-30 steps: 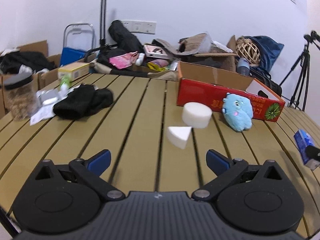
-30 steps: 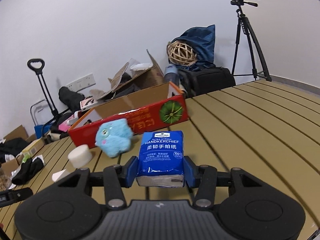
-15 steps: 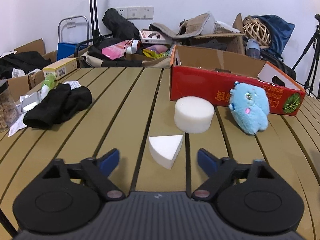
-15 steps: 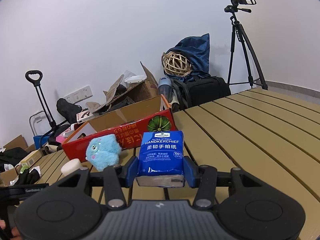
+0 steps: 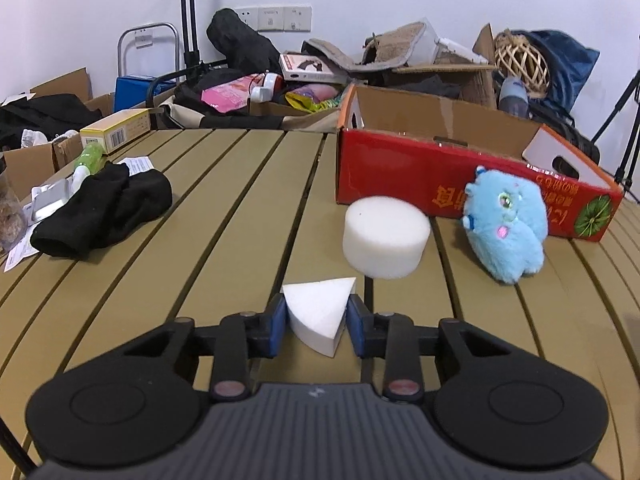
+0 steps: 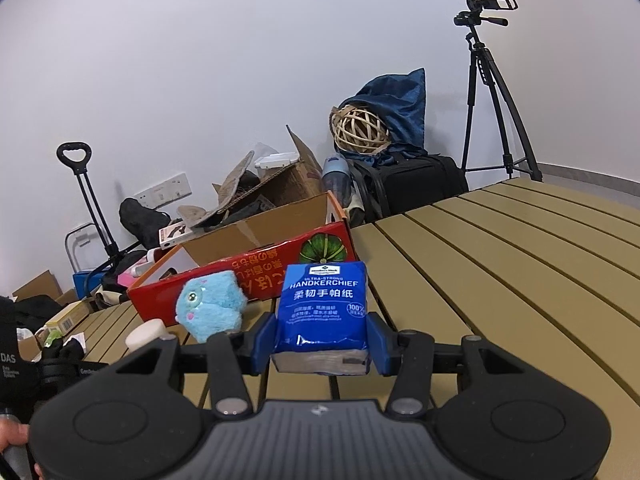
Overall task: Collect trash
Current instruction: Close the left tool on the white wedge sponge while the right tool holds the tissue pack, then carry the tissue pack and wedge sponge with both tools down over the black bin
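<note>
Slatted tan tabletop [image 5: 224, 216] under a white wall, clutter piled along the far edge. Left gripper [image 5: 316, 322]: blue jaws closing on a white wedge of foam [image 5: 318, 314], pads at both its sides, wedge resting on the slats. Just beyond the jaws, a white foam cylinder [image 5: 386, 236]; beyond that and to the right, a blue plush toy [image 5: 506, 226] against an open red cardboard box [image 5: 404, 176]. Far left of the jaws, a black cloth bundle [image 5: 106, 210]. Right gripper [image 6: 322, 338]: jaws clamped on a blue handkerchief tissue pack [image 6: 323, 312], held upright above the slats.
</note>
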{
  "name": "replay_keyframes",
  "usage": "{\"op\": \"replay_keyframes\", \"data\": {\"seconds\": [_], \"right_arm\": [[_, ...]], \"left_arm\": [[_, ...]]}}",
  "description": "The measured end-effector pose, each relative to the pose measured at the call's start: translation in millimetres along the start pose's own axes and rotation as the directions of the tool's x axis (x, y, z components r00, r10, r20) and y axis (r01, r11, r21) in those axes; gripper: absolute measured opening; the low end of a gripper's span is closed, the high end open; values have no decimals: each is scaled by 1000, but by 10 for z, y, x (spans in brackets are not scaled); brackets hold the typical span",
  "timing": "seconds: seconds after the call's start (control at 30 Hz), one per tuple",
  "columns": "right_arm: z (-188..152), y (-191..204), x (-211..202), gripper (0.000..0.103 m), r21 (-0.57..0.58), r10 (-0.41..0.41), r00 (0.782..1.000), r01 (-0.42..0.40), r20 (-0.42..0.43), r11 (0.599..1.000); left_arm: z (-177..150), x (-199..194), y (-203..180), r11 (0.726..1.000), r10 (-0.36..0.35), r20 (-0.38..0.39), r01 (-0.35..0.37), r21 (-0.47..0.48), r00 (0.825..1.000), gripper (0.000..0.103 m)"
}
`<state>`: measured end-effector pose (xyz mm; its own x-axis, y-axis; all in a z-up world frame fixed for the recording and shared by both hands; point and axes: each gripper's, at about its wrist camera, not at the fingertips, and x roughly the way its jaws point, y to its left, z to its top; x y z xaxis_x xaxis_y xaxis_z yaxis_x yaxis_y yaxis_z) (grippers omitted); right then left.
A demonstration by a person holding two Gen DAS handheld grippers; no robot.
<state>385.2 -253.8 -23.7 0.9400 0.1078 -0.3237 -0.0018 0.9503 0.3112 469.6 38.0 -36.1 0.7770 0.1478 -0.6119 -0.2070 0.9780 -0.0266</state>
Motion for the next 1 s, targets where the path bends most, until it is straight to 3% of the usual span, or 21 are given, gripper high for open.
{"op": "replay_keyframes", "data": {"seconds": [0.5,1.0], "right_arm": [[37,2,-176,47,-29,59,998,-59,14,998],[-187,83,-825,47,-116,118,993,-117,3,986]], "left_arm": [[-90,-537,-62,999,-26,79,22,45,997,31],[-469,-1494,-95,994,-82,145,71,81,986,31]]}}
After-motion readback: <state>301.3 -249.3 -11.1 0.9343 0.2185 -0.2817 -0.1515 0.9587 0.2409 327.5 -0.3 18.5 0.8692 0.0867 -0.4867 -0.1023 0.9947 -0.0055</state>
